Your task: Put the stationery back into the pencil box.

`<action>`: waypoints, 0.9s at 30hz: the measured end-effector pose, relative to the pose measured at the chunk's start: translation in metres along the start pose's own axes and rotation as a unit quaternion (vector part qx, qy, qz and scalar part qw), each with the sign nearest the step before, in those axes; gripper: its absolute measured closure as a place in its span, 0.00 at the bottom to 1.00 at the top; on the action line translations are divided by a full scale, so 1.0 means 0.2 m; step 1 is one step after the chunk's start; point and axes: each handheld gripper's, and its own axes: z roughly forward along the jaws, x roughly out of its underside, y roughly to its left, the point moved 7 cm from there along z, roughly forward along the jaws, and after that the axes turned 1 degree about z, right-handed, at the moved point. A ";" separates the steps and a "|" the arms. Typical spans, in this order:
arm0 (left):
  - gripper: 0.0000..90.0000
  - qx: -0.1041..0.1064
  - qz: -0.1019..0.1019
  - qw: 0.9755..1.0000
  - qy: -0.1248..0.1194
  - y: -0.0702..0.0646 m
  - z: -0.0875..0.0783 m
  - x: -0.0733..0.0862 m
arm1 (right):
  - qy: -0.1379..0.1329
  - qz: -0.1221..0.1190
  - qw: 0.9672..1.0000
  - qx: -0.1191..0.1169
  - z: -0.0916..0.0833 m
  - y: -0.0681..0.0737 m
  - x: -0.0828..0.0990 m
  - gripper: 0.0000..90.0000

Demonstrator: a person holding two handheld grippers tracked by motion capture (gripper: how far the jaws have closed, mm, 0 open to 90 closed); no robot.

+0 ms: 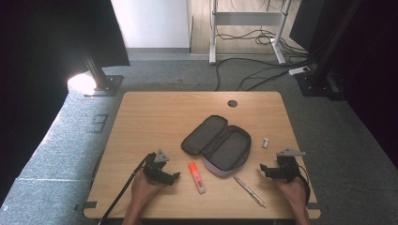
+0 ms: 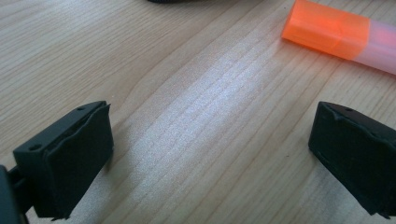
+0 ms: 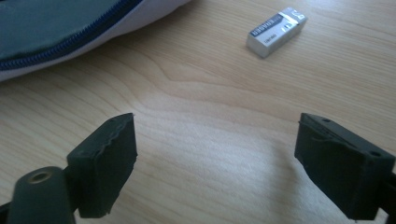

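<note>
Two hand-held grippers rest low on a light wooden table, flanking an open dark grey zip pencil case with a pale lilac shell, with nothing packed yet by the look of it. The left gripper, jaws wide apart and empty, points at the orange-capped highlighter pen lying just beside it; the right gripper, also gaping and empty, faces a small silver-wrapped eraser, with a slim silver pen near its hand. The next move likely calls for closing on one item. The right gripper view reveals lettering on the eraser, though it is too blurred to read.
</note>
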 end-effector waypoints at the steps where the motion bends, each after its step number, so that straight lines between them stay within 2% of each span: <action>1: 0.00 0.000 0.000 1.000 0.000 0.00 0.00 0.00 | 0.001 0.000 1.000 0.001 0.01 0.00 0.00 0.15; 11: 0.00 -0.001 -0.001 1.000 0.000 0.00 0.00 0.00 | -0.007 -0.002 1.000 0.006 0.04 0.01 -0.09 0.23; 15: 0.00 -0.001 -0.001 1.000 0.000 0.00 0.00 0.00 | 0.000 -0.004 1.000 0.009 0.06 0.02 -0.13 0.24; 20: 0.00 -0.001 -0.001 1.000 0.000 0.00 0.00 0.00 | 0.000 0.000 1.000 0.025 0.06 -0.01 -0.13 0.26; 27: 0.00 -0.001 -0.001 1.000 0.000 0.00 0.00 0.00 | 0.000 0.006 1.000 0.022 0.08 -0.05 -0.16 0.28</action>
